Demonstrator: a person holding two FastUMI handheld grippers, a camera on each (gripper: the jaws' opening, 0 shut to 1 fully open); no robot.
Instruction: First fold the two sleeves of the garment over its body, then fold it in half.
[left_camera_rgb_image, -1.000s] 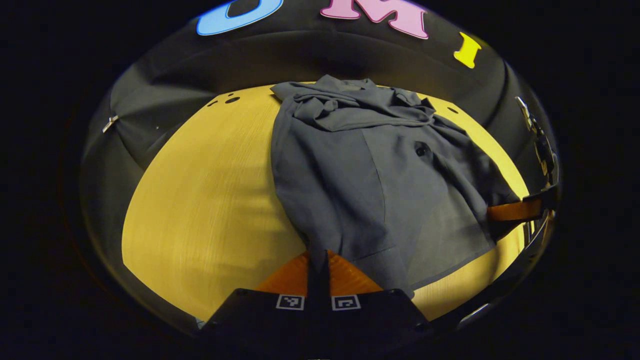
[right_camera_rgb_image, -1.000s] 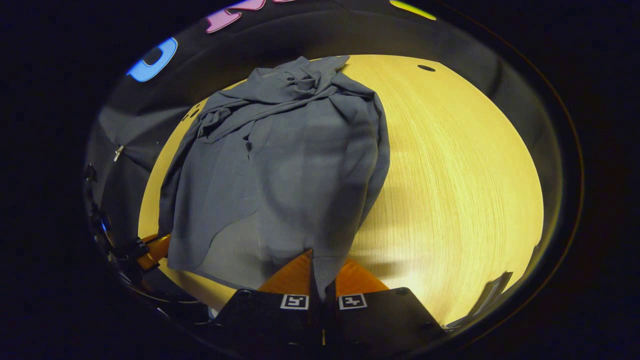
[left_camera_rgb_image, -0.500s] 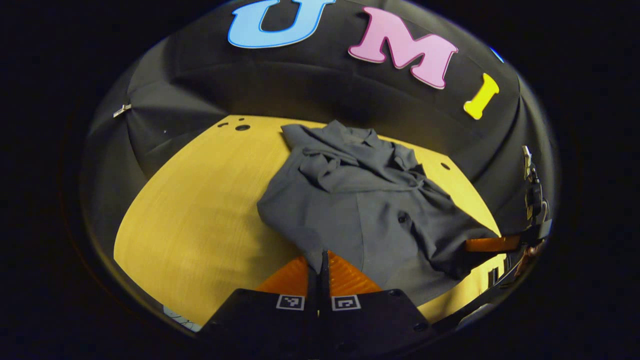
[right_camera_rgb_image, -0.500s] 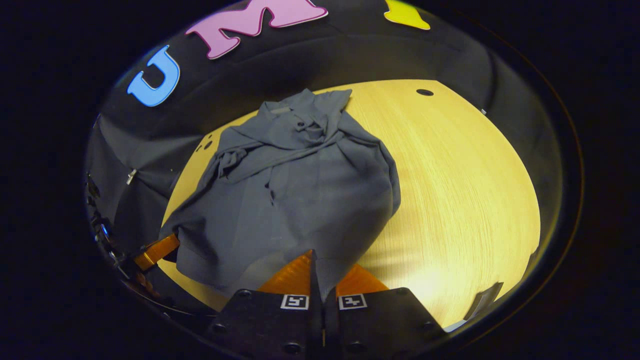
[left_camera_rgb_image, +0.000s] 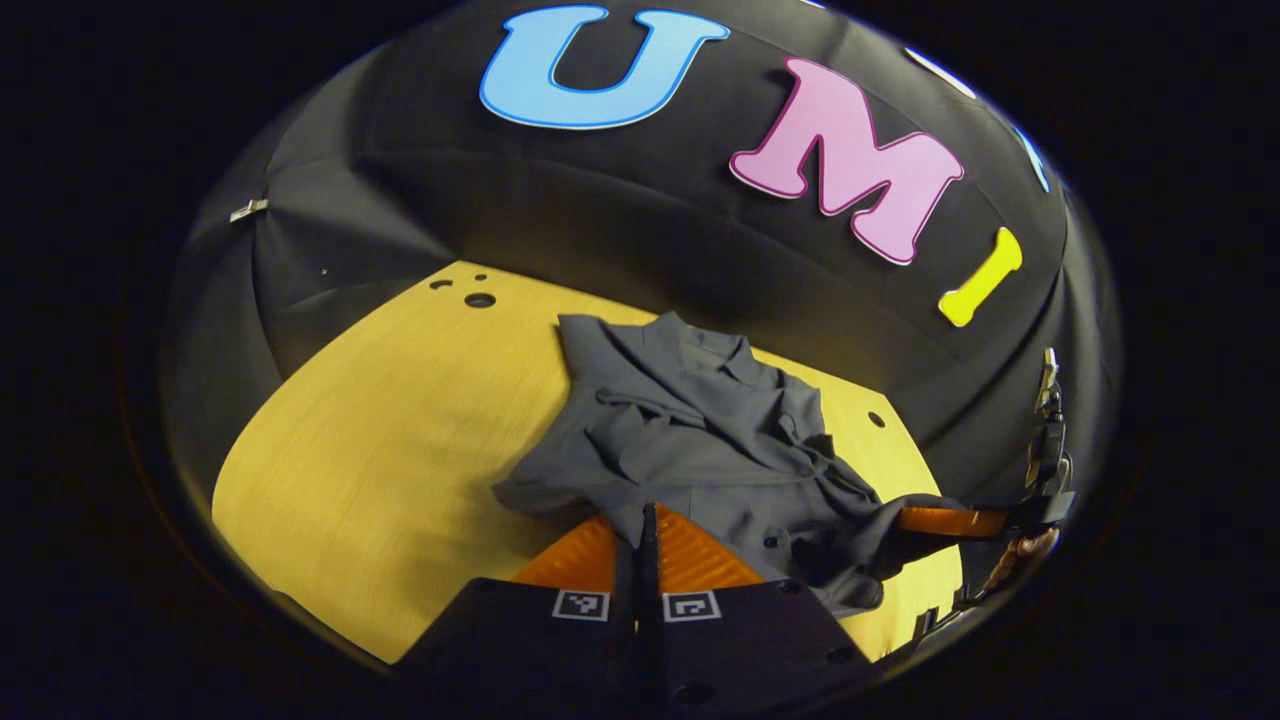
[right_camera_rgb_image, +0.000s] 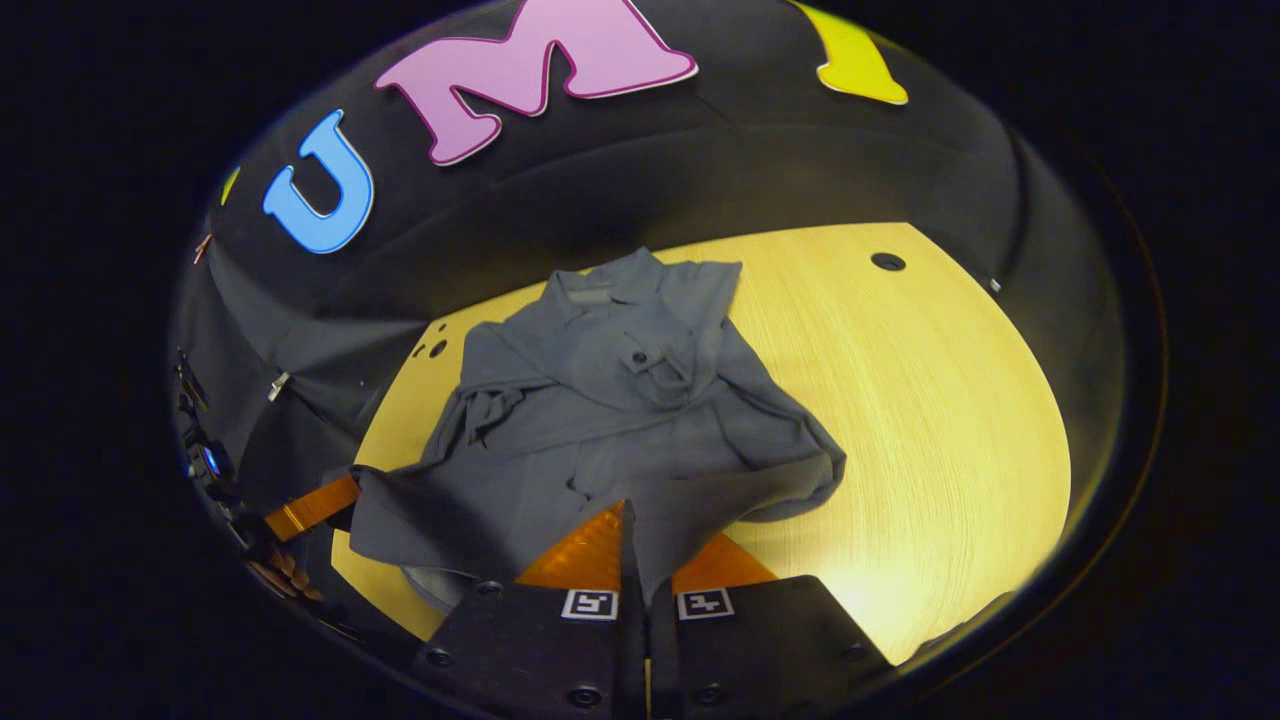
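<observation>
A dark grey buttoned shirt lies on the yellow wooden table, collar toward the back wall, both sleeves bunched across its body. My left gripper is shut on the near left corner of the hem and holds it lifted off the table. My right gripper is shut on the near right corner of the hem, also raised. The right gripper also shows at the right edge of the left gripper view, and the left gripper at the left edge of the right gripper view. The shirt sags between the two.
Small round holes mark the table's far left corner, and another hole lies at the far right. Bare tabletop stretches right of the shirt. The black cloth wall stands close behind the collar.
Both grippers have risen and moved toward the collar with the hem in them. The lower half of the shirt has come off the table and shortened toward the back.
</observation>
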